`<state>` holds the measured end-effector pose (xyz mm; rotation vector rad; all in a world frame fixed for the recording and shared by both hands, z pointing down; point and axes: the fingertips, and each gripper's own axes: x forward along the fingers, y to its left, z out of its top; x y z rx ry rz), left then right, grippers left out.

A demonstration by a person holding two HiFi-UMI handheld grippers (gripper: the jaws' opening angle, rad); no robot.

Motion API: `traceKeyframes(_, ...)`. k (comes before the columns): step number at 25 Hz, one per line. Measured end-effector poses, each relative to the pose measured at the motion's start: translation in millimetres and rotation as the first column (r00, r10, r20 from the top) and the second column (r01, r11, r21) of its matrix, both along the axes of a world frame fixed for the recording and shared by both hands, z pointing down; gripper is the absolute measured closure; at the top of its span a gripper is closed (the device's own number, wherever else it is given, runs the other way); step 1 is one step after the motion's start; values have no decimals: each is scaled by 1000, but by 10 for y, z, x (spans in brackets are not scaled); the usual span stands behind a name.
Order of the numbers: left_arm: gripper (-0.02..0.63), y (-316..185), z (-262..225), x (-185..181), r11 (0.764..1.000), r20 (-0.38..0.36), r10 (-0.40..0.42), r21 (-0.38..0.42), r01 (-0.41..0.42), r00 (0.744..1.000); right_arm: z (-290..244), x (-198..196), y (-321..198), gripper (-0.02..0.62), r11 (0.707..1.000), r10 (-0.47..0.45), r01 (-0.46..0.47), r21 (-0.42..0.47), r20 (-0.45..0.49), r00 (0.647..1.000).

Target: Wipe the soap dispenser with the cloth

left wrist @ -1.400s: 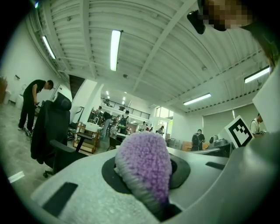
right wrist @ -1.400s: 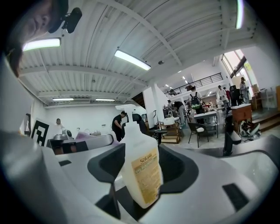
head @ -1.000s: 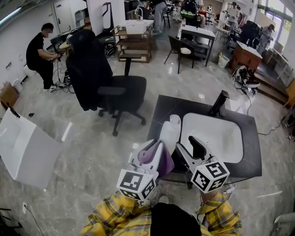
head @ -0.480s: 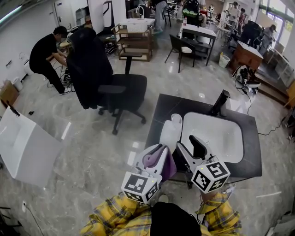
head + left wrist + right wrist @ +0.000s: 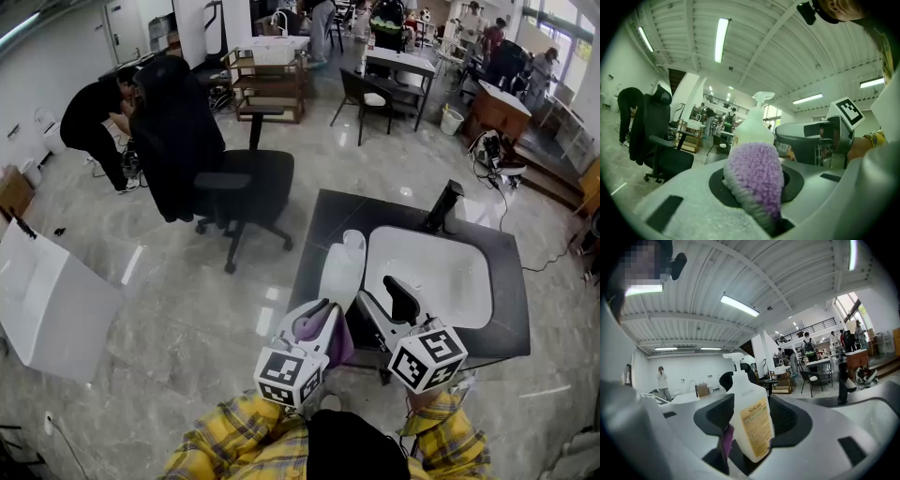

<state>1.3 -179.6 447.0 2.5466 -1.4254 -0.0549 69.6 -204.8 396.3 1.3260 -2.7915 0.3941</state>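
Note:
The white soap dispenser stands on the dark counter, left of the sink; it shows as a labelled pump bottle and again as a dispenser. My left gripper is shut on a purple fluffy cloth, held just in front of the bottle's near side; whether the cloth touches it I cannot tell. My right gripper is open beside it, over the counter's front edge, and the bottle shows past its spread jaws with a strip of cloth at its left.
A white sink basin with a black faucet fills the counter's right part. A black office chair stands on the floor to the left, a white tub further left. People work in the background.
My left gripper has carried the cloth right and forward, closer to the dispenser. The right gripper has barely moved. A person at the far left has bent over.

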Motion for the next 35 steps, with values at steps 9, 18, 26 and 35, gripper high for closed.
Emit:
traceKeyframes(9,549,2,265,13,1000,48,-7,-30,9,999,68,53,11,368,1000,9,-9,-18,-5,1000)
traceKeyframes(18,549,0,678,-18,992,78,-33,-121,42,996,132,48,31,368,1000,0,0,-32,-12,1000)
traceKeyframes(26,549,-27,1079,-121,968,92,-71,-233,91,993,141,82,21,368,999,-4,3,-39,-13,1000)
traceKeyframes(35,549,-15,798,-257,977,17,-89,-194,90,996,-118,45,-83,368,987,-150,148,67,23,988)
